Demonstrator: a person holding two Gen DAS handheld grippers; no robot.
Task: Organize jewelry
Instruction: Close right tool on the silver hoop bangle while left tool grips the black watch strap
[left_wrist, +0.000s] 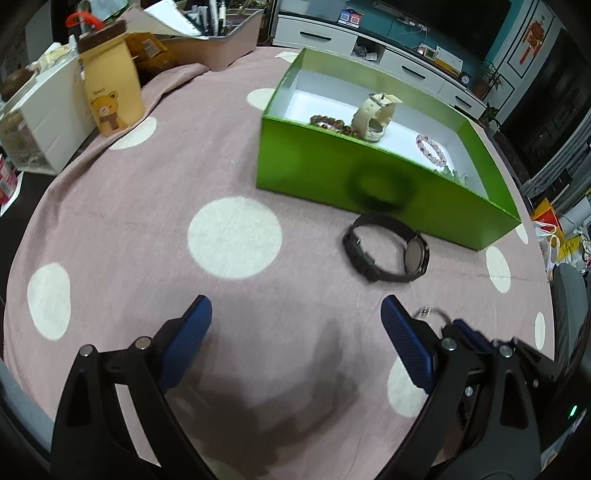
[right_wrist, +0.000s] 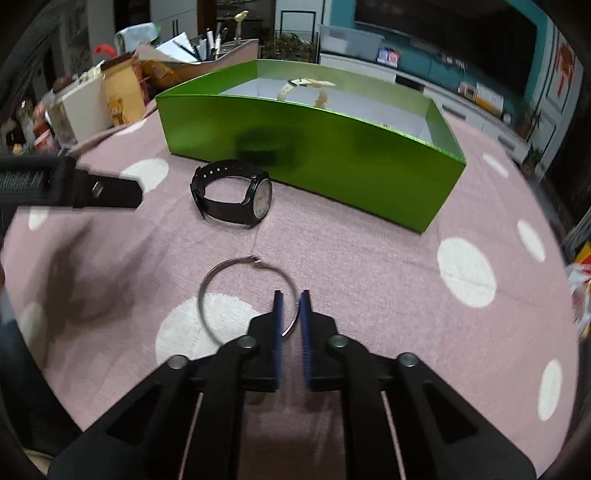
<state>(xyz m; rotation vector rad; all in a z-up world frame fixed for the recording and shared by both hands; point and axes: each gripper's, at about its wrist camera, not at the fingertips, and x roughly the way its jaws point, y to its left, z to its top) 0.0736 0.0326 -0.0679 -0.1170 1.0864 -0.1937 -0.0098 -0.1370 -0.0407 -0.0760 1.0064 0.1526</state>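
Observation:
A green box (left_wrist: 332, 173) stands on the pink dotted cloth; it holds a cream watch (left_wrist: 375, 114), a brown bead bracelet (left_wrist: 332, 123) and a pink bead bracelet (left_wrist: 432, 147). A black watch (left_wrist: 388, 249) lies just in front of the box, also in the right wrist view (right_wrist: 232, 194). My right gripper (right_wrist: 290, 299) is shut on the rim of a silver bangle (right_wrist: 221, 275), low over the cloth. My left gripper (left_wrist: 295, 310) is open and empty, short of the black watch. The green box also shows in the right wrist view (right_wrist: 314, 151).
A yellow bear bag (left_wrist: 110, 88), a white drawer unit (left_wrist: 40, 118) and a pen holder box (left_wrist: 221, 40) crowd the table's far left. A white TV cabinet (left_wrist: 406, 62) stands behind. The left gripper's finger (right_wrist: 103, 190) reaches in at the right view's left.

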